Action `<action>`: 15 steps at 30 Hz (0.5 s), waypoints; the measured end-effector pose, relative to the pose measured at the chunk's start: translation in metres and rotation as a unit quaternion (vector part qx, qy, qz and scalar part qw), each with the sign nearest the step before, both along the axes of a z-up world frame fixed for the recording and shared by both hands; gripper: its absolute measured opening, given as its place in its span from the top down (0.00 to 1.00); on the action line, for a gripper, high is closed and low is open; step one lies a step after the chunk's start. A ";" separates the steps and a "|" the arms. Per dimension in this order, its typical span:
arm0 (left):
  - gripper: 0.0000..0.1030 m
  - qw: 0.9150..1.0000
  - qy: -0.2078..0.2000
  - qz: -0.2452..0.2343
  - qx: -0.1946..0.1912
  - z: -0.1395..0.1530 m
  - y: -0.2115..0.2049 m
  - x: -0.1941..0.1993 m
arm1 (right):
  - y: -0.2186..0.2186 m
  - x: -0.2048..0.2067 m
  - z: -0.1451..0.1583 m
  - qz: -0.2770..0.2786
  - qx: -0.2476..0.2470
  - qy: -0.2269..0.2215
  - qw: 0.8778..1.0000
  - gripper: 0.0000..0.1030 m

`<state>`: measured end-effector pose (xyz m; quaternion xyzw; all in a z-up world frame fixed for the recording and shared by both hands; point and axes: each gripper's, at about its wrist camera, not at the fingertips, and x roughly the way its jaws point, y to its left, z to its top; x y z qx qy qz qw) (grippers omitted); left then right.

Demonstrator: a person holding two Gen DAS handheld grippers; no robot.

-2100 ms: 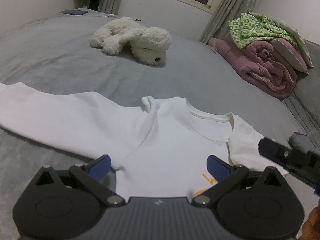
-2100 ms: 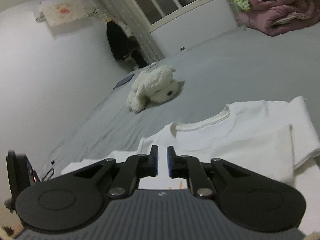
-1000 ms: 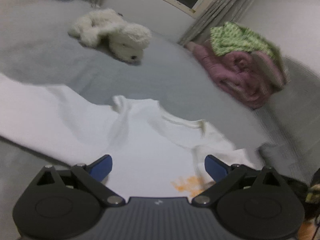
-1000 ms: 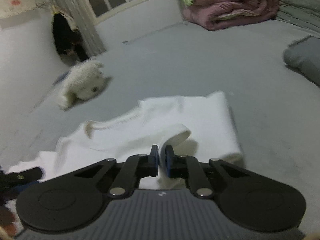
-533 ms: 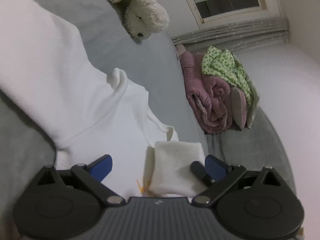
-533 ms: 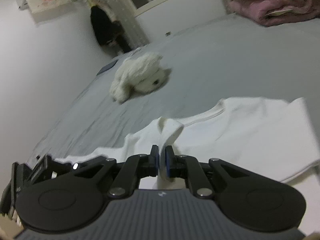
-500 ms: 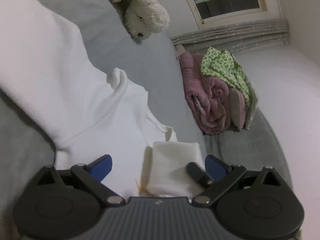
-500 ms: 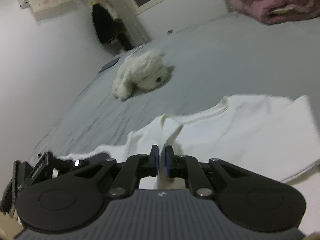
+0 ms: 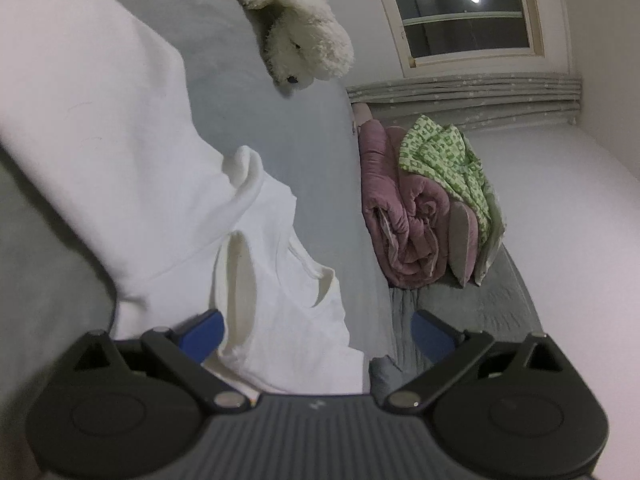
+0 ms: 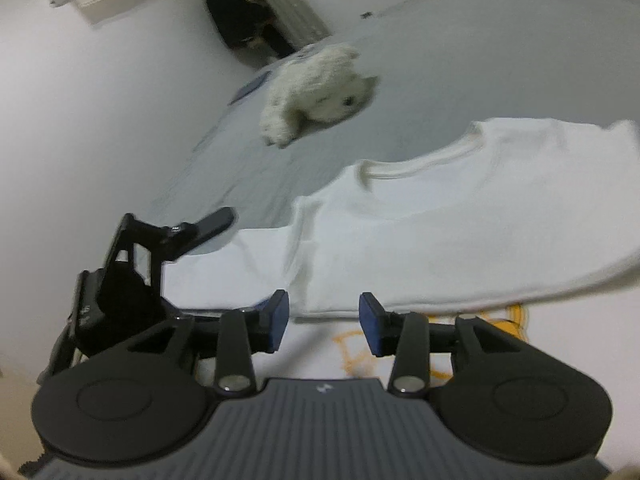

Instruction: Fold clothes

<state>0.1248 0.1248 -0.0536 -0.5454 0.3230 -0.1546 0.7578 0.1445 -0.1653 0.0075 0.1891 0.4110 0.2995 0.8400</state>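
A white T-shirt [image 9: 140,140] lies spread on the grey bed [image 9: 312,140]. In the right wrist view one side of the shirt [image 10: 440,208] is folded over its front, just above an orange print [image 10: 352,340]. My right gripper [image 10: 324,320] hovers over the shirt at the fold's near edge. Its jaws are opening and nothing is pressed between the blue pads. My left gripper [image 9: 316,336] stands wide open low over the shirt's collar end, with cloth beneath it but not gripped. One of its fingers [image 10: 212,222] shows at the left of the right wrist view.
A white plush dog [image 9: 296,28] lies further up the bed, beyond the shirt. A rolled pink quilt [image 9: 404,216] with a green patterned cloth [image 9: 444,160] on it sits by the curtained window wall. A dark flat object [image 10: 252,88] rests near the dog.
My right gripper, shut on a raised fold of the shirt half a second ago, has let it go and its jaws have parted. The folded side now lies flat. My left gripper stays open.
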 end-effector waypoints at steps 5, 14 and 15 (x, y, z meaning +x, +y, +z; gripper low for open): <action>0.16 0.996 0.008 -0.008 0.085 0.008 -0.012 0.002 | -0.043 -0.001 -0.018 -0.071 0.011 0.038 0.997 0.58; 0.96 0.965 -0.016 0.014 0.261 0.035 -0.042 0.005 | -0.099 0.000 -0.054 -0.169 0.121 0.068 0.976 0.58; 0.96 0.963 -0.027 0.019 0.267 0.041 -0.041 0.003 | -0.103 0.001 -0.056 -0.177 0.133 0.068 0.973 0.57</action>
